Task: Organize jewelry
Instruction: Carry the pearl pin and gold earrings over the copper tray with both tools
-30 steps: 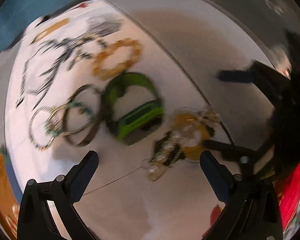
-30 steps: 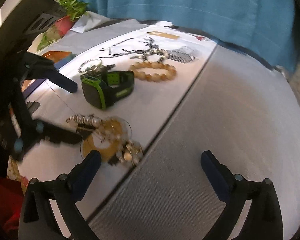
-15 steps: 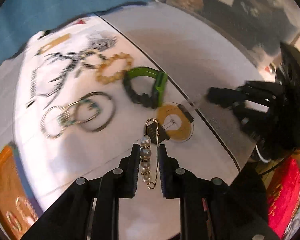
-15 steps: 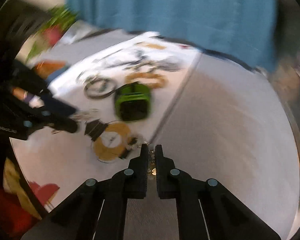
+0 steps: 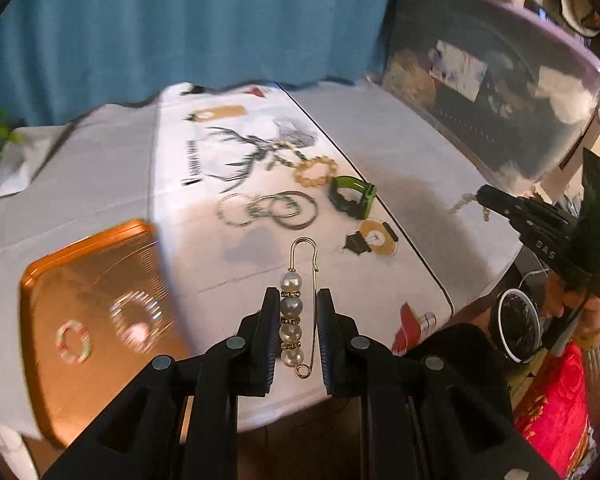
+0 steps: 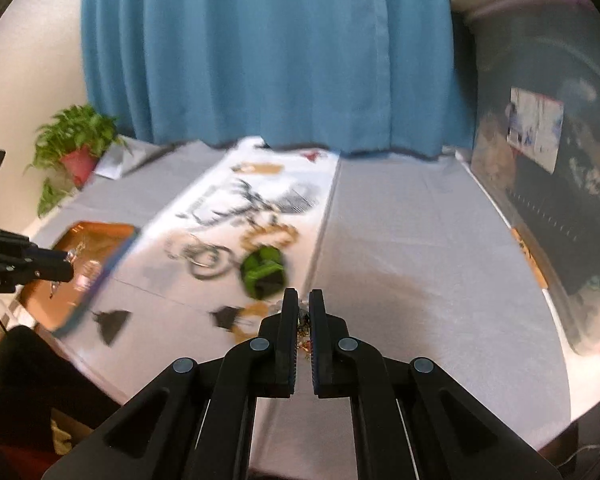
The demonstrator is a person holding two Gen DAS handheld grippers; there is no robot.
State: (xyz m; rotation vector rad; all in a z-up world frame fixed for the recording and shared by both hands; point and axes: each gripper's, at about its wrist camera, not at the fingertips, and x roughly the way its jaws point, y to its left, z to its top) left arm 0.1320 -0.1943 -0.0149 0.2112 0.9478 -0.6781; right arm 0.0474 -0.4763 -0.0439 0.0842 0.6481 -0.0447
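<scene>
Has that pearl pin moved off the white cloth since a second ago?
Yes. The pearl pin, clamped in the left gripper, is lifted off the white cloth, nearer the orange tray.

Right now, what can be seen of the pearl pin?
The pearl pin is a gold-coloured safety-pin brooch with four white pearls in a row, spaced by small dark studded rings. It looks closed. It points away from the camera, clamped sideways between the left gripper's fingers, lifted above the white cloth.

The small thing (image 6: 303, 330) pinched in the right gripper (image 6: 304, 322) was mostly hidden by its fingers. The tray (image 5: 96, 320) and its rings (image 5: 73, 341) were blurred. In the right view, the bracelets (image 6: 204, 256) and watch (image 6: 262, 272) were smeared.
</scene>
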